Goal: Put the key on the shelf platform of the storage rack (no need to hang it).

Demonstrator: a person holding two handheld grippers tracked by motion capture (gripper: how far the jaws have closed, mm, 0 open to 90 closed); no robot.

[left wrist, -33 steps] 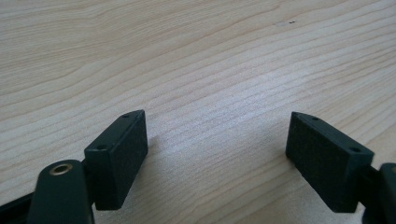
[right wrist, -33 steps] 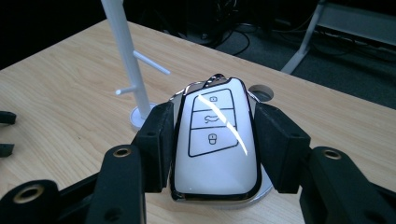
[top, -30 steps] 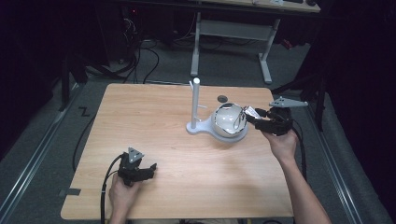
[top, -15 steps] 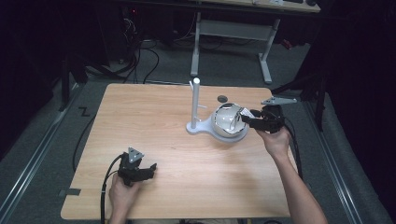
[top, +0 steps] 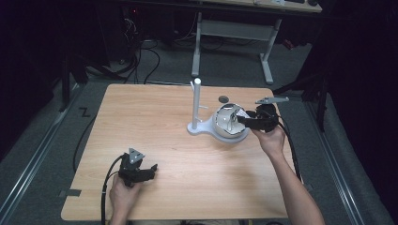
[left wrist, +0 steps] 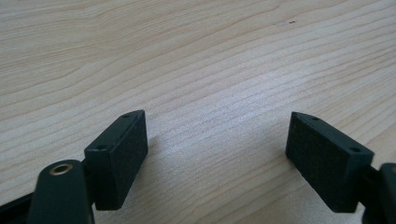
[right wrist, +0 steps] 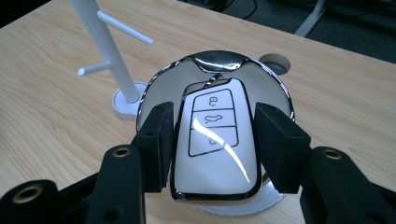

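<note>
Right gripper view: glossy chrome-rimmed key fob (right wrist: 215, 140).

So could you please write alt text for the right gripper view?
A white car key fob with a chrome rim sits between the right gripper's two black jaws, over a shiny round dish. Behind it, a white peg stand rises from the wooden table.

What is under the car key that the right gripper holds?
A shiny round dish on a white base lies under the car key, which the right gripper clamps. The dish's middle is covered.
</note>
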